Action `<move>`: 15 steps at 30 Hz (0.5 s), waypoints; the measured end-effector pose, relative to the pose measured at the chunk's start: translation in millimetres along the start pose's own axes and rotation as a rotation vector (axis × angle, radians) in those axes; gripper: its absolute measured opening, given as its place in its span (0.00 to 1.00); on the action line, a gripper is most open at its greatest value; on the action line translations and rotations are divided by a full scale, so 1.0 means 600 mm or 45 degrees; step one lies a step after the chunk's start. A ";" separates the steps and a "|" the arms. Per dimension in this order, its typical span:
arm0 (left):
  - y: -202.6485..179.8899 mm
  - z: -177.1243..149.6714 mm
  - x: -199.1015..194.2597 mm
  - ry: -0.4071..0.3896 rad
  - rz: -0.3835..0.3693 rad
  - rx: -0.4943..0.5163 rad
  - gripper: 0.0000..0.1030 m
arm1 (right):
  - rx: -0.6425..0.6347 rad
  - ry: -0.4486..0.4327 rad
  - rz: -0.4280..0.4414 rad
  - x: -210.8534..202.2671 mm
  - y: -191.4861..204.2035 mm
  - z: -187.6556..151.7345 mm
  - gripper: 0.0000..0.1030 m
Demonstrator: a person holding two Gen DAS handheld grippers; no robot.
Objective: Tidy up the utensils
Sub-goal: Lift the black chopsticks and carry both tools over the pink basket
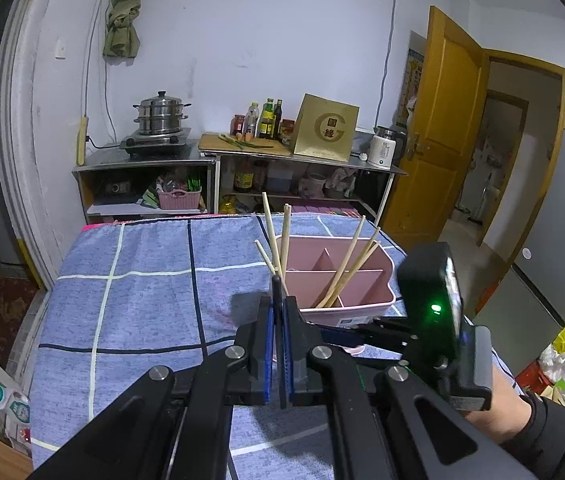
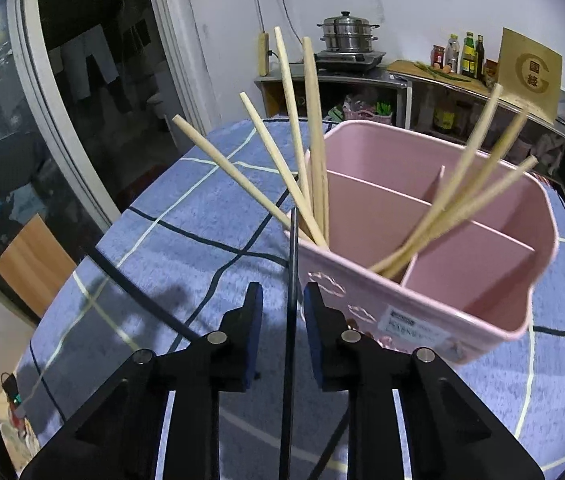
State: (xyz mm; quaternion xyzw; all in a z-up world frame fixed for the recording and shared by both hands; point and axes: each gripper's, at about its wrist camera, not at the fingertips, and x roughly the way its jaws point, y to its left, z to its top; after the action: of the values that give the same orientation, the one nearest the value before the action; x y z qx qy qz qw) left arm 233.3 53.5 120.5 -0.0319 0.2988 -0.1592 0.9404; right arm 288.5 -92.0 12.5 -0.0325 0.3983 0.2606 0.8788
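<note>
A pink divided utensil holder (image 1: 378, 300) (image 2: 482, 304) stands on the blue checked cloth. Several wooden chopsticks (image 1: 282, 240) (image 2: 314, 140) lean in its left compartment, and three more (image 1: 352, 264) (image 2: 466, 192) lean in a middle one. My left gripper (image 1: 277, 312) is shut on a thin dark utensil handle (image 1: 277, 286), just left of the holder. My right gripper (image 2: 282, 312) has its jaws apart, with a thin dark blade-like utensil (image 2: 291, 300) running between them, touching neither pad. It also shows in the left wrist view (image 1: 362, 334), low beside the holder.
The table is covered by the blue checked cloth (image 1: 142, 300) (image 2: 202, 220). Behind it stands a steel counter with a steamer pot (image 1: 160, 114), bottles (image 1: 268, 118) and a gold box (image 1: 326, 128). A yellow door (image 1: 434, 120) is open at the right.
</note>
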 end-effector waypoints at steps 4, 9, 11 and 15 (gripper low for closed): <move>-0.006 -0.001 0.002 0.002 -0.003 0.011 0.04 | -0.004 0.001 -0.004 0.003 -0.001 0.010 0.05; -0.010 0.001 0.003 0.005 -0.008 0.012 0.04 | -0.008 -0.043 0.003 -0.030 -0.002 0.009 0.05; -0.013 0.002 0.001 0.005 -0.011 0.012 0.04 | -0.010 -0.068 0.001 -0.048 -0.001 0.011 0.05; -0.023 0.005 -0.006 -0.002 -0.017 0.022 0.04 | -0.014 -0.138 -0.007 -0.094 -0.002 0.012 0.05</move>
State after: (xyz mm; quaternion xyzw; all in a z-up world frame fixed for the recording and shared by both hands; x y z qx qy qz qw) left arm 228.6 41.6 127.1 -0.0260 0.2963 -0.1679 0.9399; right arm 263.1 -115.5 57.8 -0.0243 0.3484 0.2619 0.8997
